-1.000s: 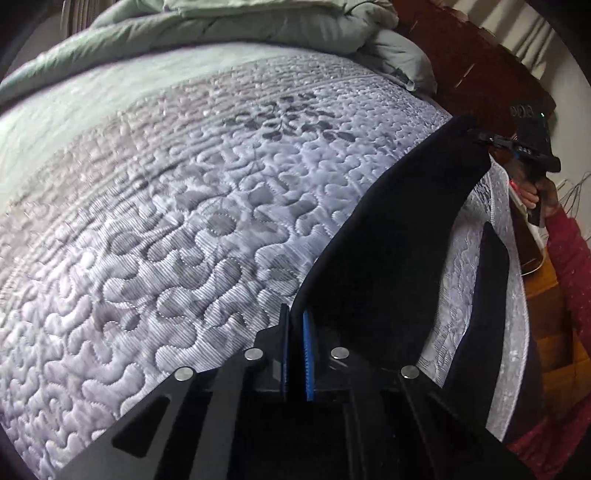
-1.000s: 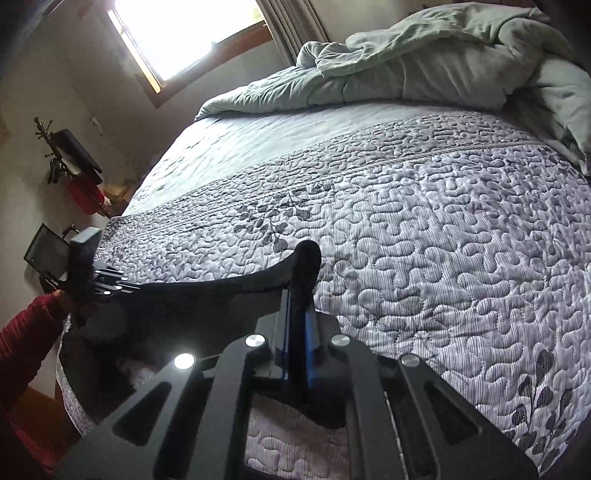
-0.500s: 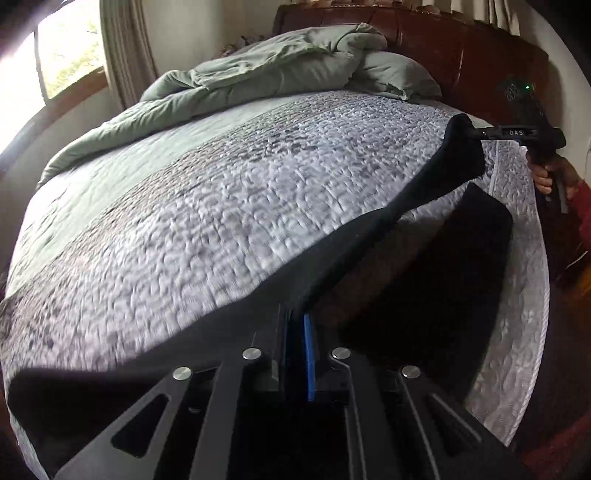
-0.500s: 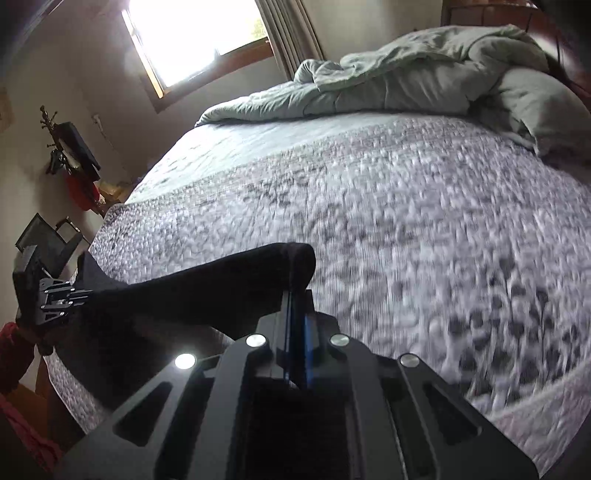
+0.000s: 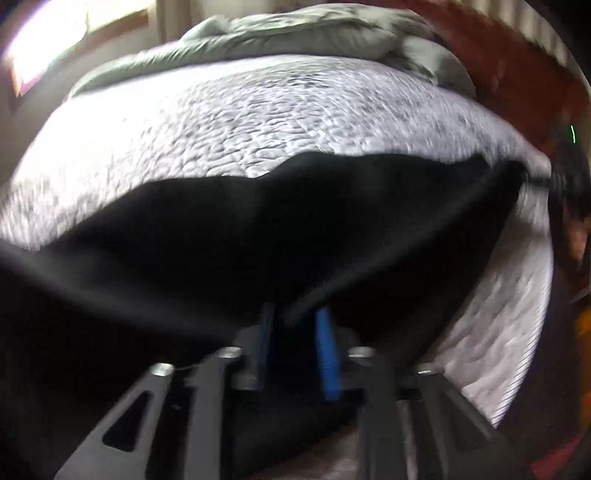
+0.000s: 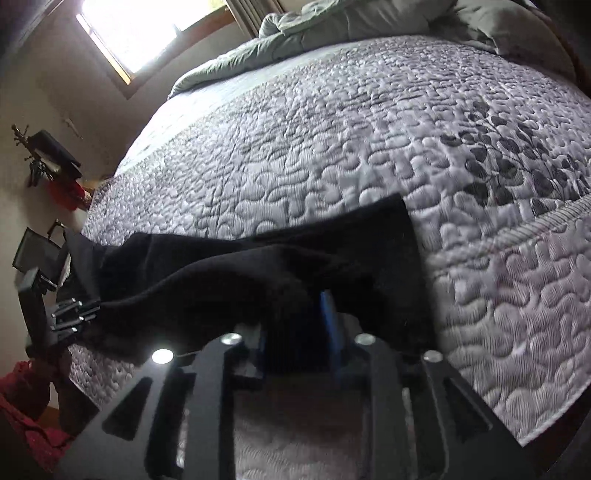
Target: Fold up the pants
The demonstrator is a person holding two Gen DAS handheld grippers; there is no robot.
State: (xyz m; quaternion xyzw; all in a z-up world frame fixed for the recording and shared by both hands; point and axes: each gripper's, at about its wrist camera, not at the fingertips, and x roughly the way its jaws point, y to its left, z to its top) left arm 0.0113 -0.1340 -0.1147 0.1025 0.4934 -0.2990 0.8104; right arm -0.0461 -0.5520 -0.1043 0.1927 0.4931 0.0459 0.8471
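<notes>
Black pants (image 5: pixel 258 240) lie folded across the near edge of the quilted bed (image 5: pixel 258 110). My left gripper (image 5: pixel 295 317) is low over them and its jaws are opening: the blue pads stand apart with a ridge of black cloth loose between them. In the right wrist view the pants (image 6: pixel 258 266) stretch from my right gripper (image 6: pixel 295 310) to the left gripper (image 6: pixel 70 314) at the far left. The right jaws are opening too, with cloth bunched in the gap and one blue pad showing. The left wrist view is blurred.
A rumpled green duvet (image 6: pixel 351 22) is piled at the head of the bed, by a wooden headboard (image 5: pixel 517 74). A window (image 6: pixel 147 29) is beyond the bed. A red sleeve (image 6: pixel 22 406) is at the bed's left side.
Both grippers have swept the raised pants edge over and down onto the cloth on the bed. Both pairs of jaws, shut on the cloth before, now stand apart.
</notes>
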